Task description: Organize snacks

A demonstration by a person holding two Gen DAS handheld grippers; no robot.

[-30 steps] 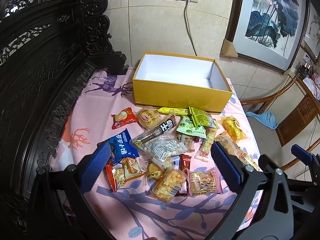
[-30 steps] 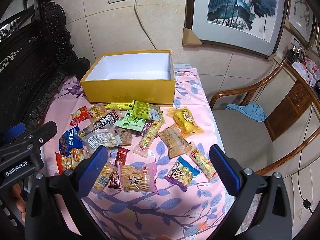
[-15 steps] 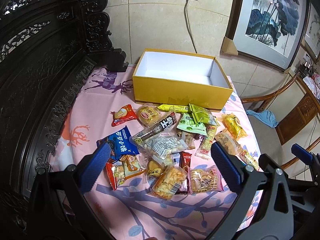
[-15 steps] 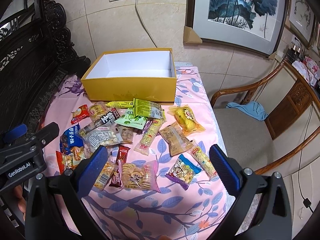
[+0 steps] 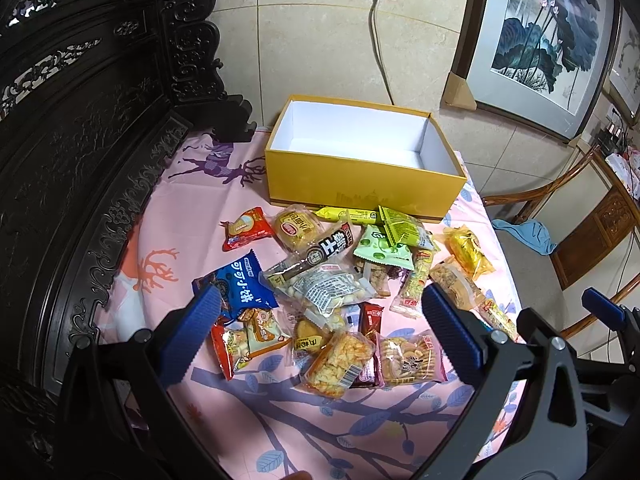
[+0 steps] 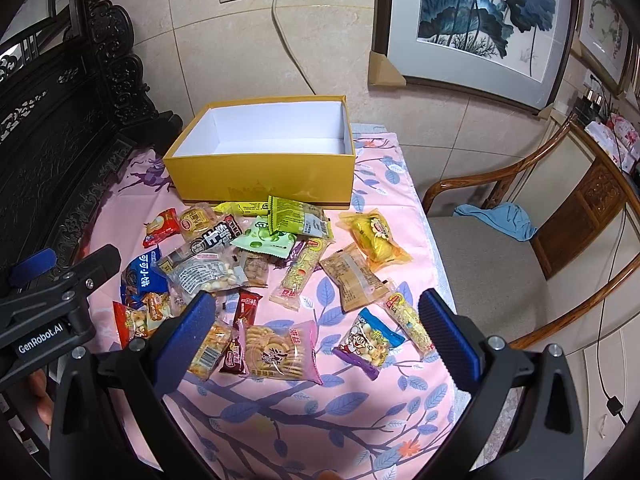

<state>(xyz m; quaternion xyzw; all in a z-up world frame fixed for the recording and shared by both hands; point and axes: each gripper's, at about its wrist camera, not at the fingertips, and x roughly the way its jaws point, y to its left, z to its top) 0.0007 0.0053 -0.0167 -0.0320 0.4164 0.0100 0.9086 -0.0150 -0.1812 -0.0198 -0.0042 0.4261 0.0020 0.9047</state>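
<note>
Both wrist views look down, seemingly close, sharing the box.

The left hand-held gripper and right hand-held gripper both hover side by side, jaws spread wide.

In front of me the yellow box stands open and empty, white inside, at the desk's far edge. Just before it the snacks lie scattered flat, some overlapping: blue packet, red packet, yellow packet.
</note>
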